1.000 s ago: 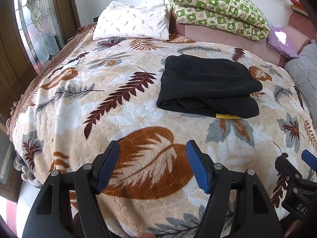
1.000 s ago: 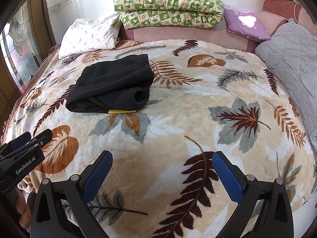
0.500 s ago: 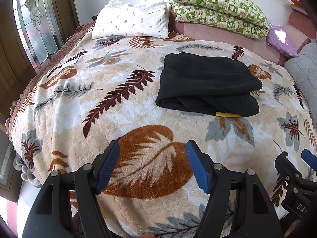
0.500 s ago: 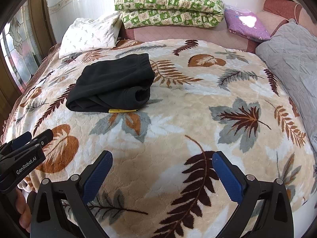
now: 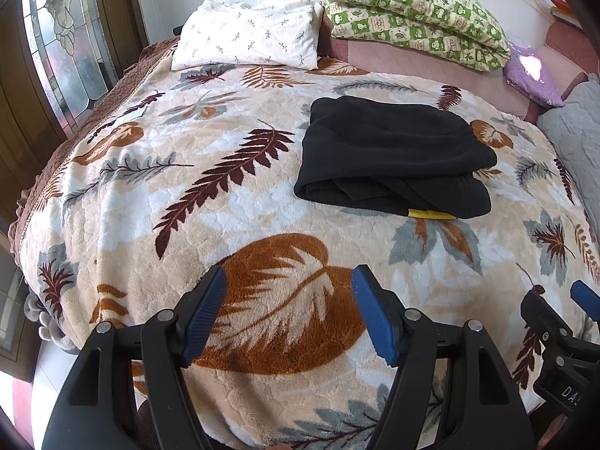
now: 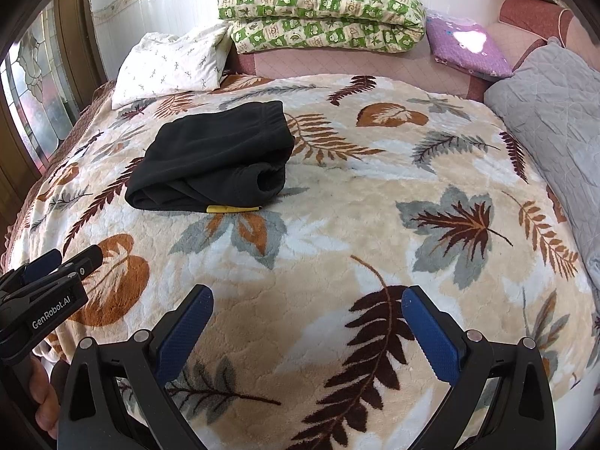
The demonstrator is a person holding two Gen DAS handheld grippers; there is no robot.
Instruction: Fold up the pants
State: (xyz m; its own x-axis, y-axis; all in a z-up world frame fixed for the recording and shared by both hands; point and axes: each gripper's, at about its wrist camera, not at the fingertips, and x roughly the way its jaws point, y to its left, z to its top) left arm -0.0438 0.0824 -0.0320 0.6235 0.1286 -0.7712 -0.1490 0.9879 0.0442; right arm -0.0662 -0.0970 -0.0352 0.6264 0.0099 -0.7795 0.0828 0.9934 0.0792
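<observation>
The left gripper (image 5: 288, 300) is open, with its blue-padded fingers (image 5: 204, 311) spread apart over a brown leaf motif of the blanket (image 5: 225, 202); nothing lies between them and they grip nothing. The right gripper (image 6: 305, 322) is opened wider, its blue pads (image 6: 431, 333) set far apart above a dark fern motif at the near edge of the bed, and it likewise holds nothing. Both grippers sit at the near edge of the blanket, well apart from the garment. The pants (image 5: 393, 157) lie folded into a compact black bundle on the blanket, toward the head of the bed, with several layers stacked and the elastic waistband facing right in the right wrist view. A small yellow tag (image 5: 429, 213) protrudes from the near edge of the bundle. Behind the pants, a white patterned pillow (image 5: 247, 33) and a folded green checked quilt (image 5: 412, 11) rest at the head of the bed. A purple cushion (image 6: 465, 48) and a grey quilted cover (image 6: 555, 112) occupy the right side.
</observation>
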